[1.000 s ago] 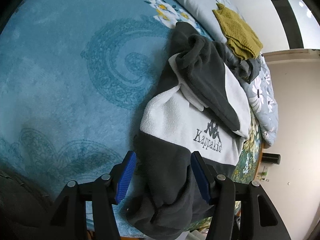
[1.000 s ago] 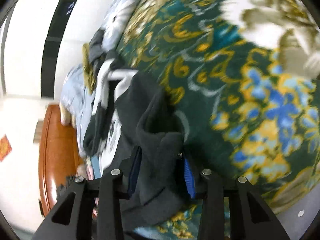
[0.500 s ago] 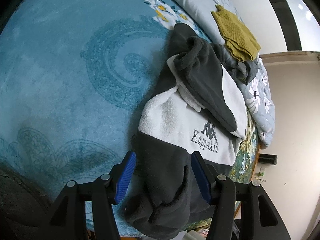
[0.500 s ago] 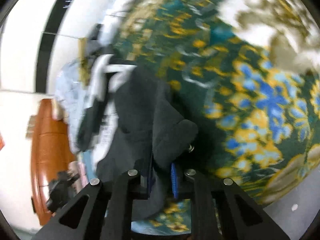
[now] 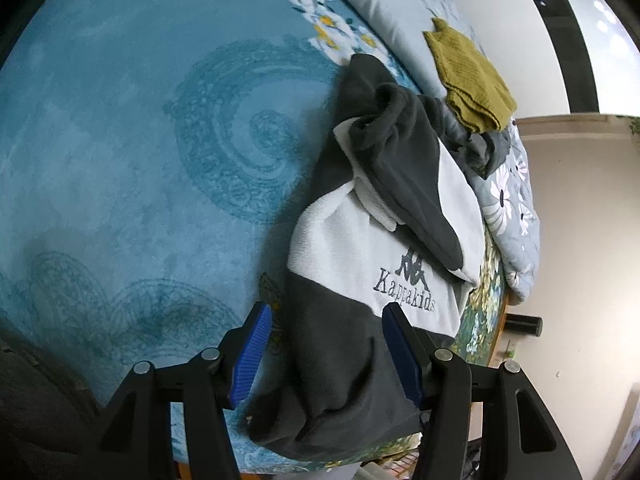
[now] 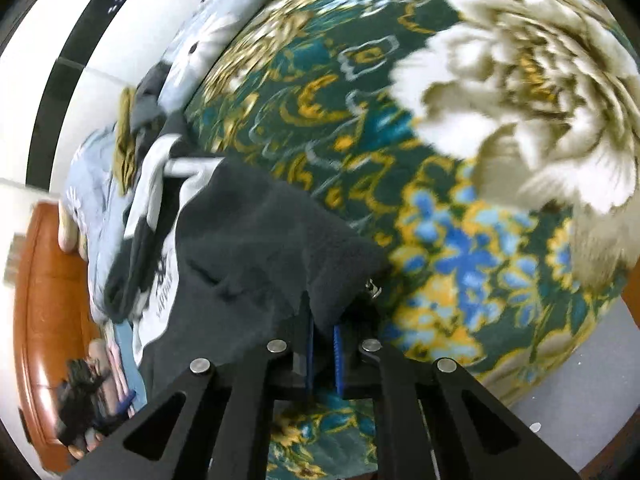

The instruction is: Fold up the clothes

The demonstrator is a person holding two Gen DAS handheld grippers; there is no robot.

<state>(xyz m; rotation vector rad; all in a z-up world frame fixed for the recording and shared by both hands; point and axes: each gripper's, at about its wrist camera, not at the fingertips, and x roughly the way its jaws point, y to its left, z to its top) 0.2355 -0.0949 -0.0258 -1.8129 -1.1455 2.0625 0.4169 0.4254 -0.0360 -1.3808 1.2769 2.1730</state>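
A dark grey and white fleece jacket [image 5: 372,248] with a "Kappakids" logo lies on the bed, one grey sleeve folded across its white chest. My left gripper [image 5: 326,344] is open, its blue pads on either side of the jacket's grey hem, low over the teal blanket [image 5: 120,140]. In the right wrist view the jacket [image 6: 256,240] lies on a green floral blanket [image 6: 460,160]. My right gripper [image 6: 322,336] is shut on a corner of the grey hem.
A folded mustard knit garment [image 5: 468,76] lies on a grey floral quilt [image 5: 512,200] at the far side of the bed. A dark grey garment [image 5: 480,148] is bunched beside it. A wooden bed frame [image 6: 44,300] shows at the left.
My right gripper has closed on the jacket's grey hem corner and shifted with it. My left gripper has stayed open around the hem, moving only slightly.
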